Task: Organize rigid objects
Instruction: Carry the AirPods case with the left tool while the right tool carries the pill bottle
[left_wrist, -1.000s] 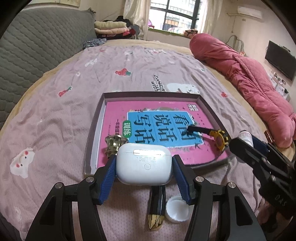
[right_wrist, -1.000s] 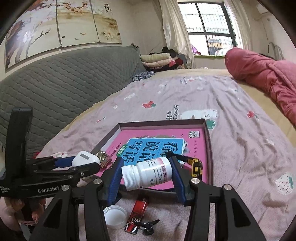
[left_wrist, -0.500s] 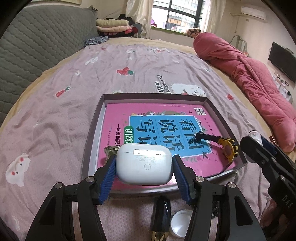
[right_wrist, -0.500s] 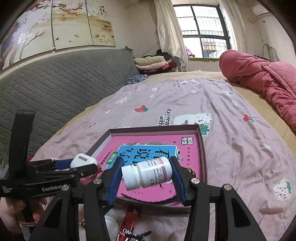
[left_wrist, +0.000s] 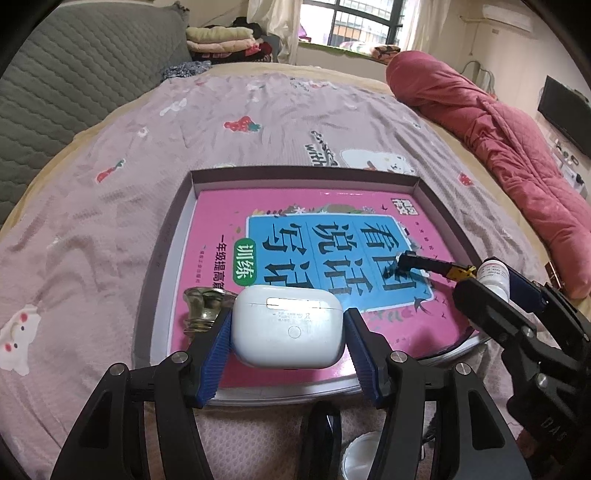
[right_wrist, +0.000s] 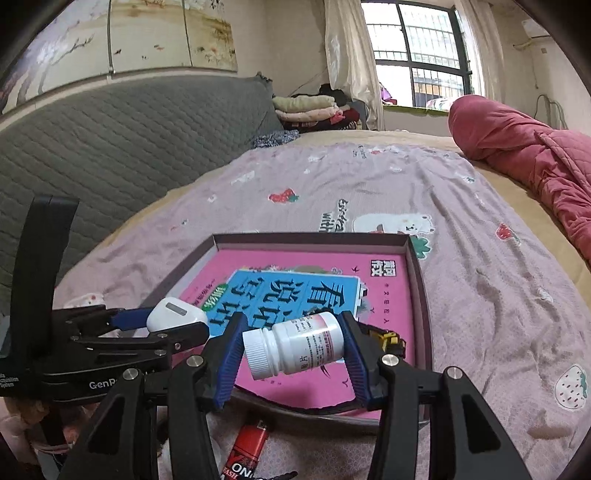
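Note:
My left gripper (left_wrist: 288, 328) is shut on a white earbuds case (left_wrist: 288, 325), held over the near edge of a shallow box (left_wrist: 162, 258) that has a pink and blue book (left_wrist: 332, 236) in it. The right gripper (right_wrist: 291, 347) is shut on a white pill bottle (right_wrist: 291, 347) lying sideways, cap to the left, above the box's near right part. A glass knob (left_wrist: 205, 306) stands in the box by the left fingers. A black and yellow watch (left_wrist: 432, 266) lies on the book's right side.
The box sits on a bed with a mauve printed sheet (left_wrist: 110, 206). A red lighter (right_wrist: 247, 450) and a white lid (left_wrist: 360, 458) lie in front of the box. A rolled pink quilt (left_wrist: 498, 140) runs along the right; a grey headboard (right_wrist: 110, 140) stands at the left.
Both grippers have moved forward and down over the box with their loads still held. The lighter and lid have slid toward the bottom of both views.

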